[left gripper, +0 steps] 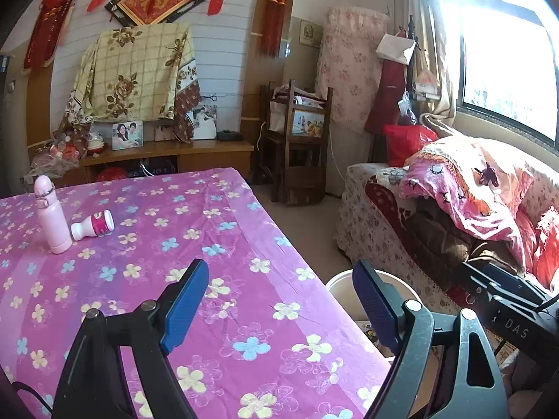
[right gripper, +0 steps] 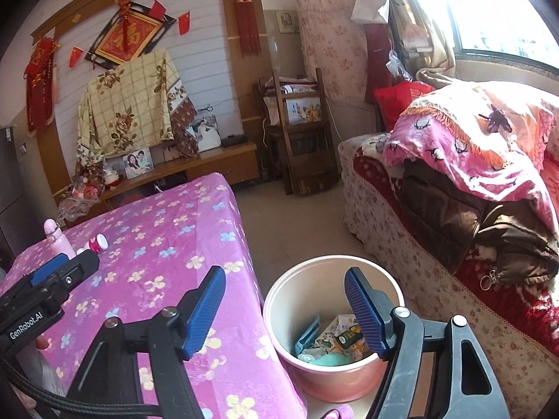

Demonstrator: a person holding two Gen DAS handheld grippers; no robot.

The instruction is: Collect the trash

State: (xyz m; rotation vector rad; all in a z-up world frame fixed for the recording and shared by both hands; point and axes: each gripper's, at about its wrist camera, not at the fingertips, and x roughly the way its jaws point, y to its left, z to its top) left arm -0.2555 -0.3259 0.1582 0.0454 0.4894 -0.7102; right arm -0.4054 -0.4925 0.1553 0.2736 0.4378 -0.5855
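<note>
A small white bottle with a pink label (left gripper: 93, 227) lies on its side on the pink flowered tablecloth (left gripper: 209, 244), beside an upright pale pink flask (left gripper: 50, 214). Both also show in the right wrist view, the bottle (right gripper: 97, 243) and the flask (right gripper: 59, 239). A pink bin (right gripper: 297, 296) on the floor right of the table holds several wrappers and packets (right gripper: 332, 342); its rim shows in the left wrist view (left gripper: 340, 281). My left gripper (left gripper: 279, 300) is open and empty over the table's right edge. My right gripper (right gripper: 284, 303) is open and empty above the bin.
A sofa (right gripper: 454, 227) piled with blankets and a brown jacket stands right of the bin. A wooden cabinet (left gripper: 167, 153) with photos and a wooden rack (left gripper: 297, 139) stand at the far wall. A strip of floor runs between table and sofa.
</note>
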